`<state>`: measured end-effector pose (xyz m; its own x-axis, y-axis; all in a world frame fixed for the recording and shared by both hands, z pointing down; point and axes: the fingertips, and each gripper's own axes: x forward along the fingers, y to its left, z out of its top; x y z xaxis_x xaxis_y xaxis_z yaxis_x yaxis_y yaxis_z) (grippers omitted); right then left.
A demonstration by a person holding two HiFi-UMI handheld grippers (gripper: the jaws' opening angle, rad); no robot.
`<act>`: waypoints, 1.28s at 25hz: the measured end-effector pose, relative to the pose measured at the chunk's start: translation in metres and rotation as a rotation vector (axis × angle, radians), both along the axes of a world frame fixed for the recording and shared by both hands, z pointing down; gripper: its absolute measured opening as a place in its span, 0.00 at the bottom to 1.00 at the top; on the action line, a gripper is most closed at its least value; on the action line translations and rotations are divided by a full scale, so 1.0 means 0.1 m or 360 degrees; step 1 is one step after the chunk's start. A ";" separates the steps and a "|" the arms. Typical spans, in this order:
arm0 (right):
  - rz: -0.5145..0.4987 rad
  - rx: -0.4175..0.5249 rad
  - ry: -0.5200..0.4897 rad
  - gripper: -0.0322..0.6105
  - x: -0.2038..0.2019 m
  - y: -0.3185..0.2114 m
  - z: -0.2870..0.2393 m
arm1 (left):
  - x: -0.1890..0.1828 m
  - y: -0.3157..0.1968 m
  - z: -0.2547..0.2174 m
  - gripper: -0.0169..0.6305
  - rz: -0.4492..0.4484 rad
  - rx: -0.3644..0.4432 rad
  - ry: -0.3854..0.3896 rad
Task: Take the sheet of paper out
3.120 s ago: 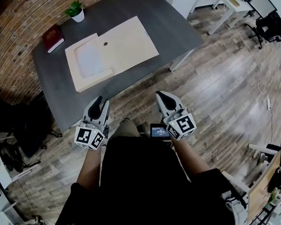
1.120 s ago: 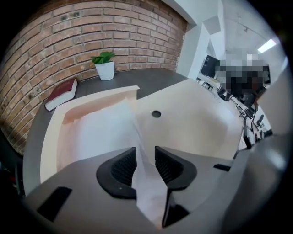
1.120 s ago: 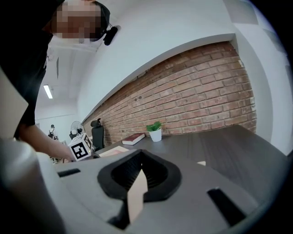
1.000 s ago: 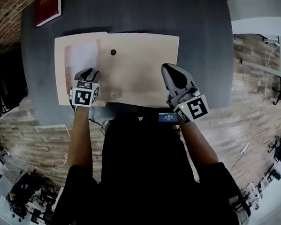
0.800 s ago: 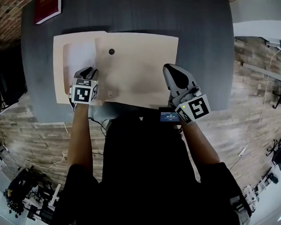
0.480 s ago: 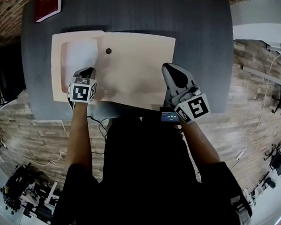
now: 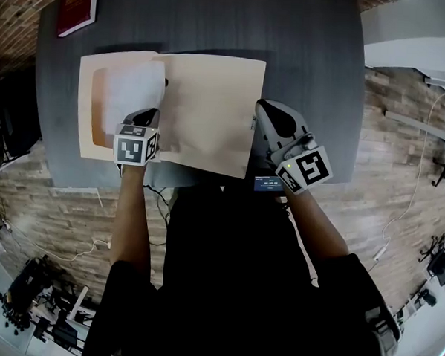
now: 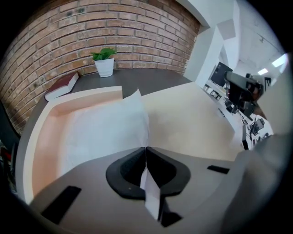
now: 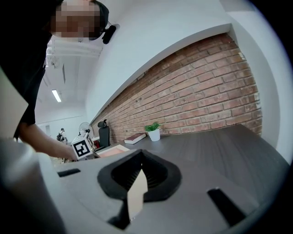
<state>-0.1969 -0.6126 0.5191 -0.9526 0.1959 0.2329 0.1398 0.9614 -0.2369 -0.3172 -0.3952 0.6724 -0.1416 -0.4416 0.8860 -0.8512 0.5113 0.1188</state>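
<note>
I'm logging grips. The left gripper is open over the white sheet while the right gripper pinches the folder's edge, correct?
Not open: the left gripper view shows the left gripper's jaws have just closed and are shut on the white sheet. The right gripper does pinch the folder's edge.

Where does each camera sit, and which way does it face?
Head view: on the head, steeply down at folder and table; both forearms show.
Left gripper view: on left gripper, towards brick wall; fingers pinch white sheet.
Right gripper view: on right gripper, along table; fingers pinch folder's edge.
Both gripper views share the potted plant.
</note>
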 end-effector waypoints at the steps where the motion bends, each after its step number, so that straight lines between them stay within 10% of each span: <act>1: 0.0000 -0.0002 -0.0007 0.05 0.01 -0.03 -0.01 | 0.05 -0.07 -0.02 0.03 0.0001 0.0019 0.0012; 18: -0.0035 -0.0002 -0.0111 0.05 0.22 -0.27 -0.22 | 0.87 -0.95 -0.70 0.03 0.0119 0.0352 0.0085; 32: -0.0088 0.0132 -0.0198 0.05 0.23 0.35 -0.67 | 0.81 -0.32 -1.97 0.02 0.0085 0.0782 -0.0279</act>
<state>-0.1739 -0.5772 0.4517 -0.9634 0.2338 0.1314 0.2163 0.9670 -0.1348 -0.2365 -0.4274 0.4749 -0.2352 -0.8098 0.5376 -0.9031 0.3865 0.1872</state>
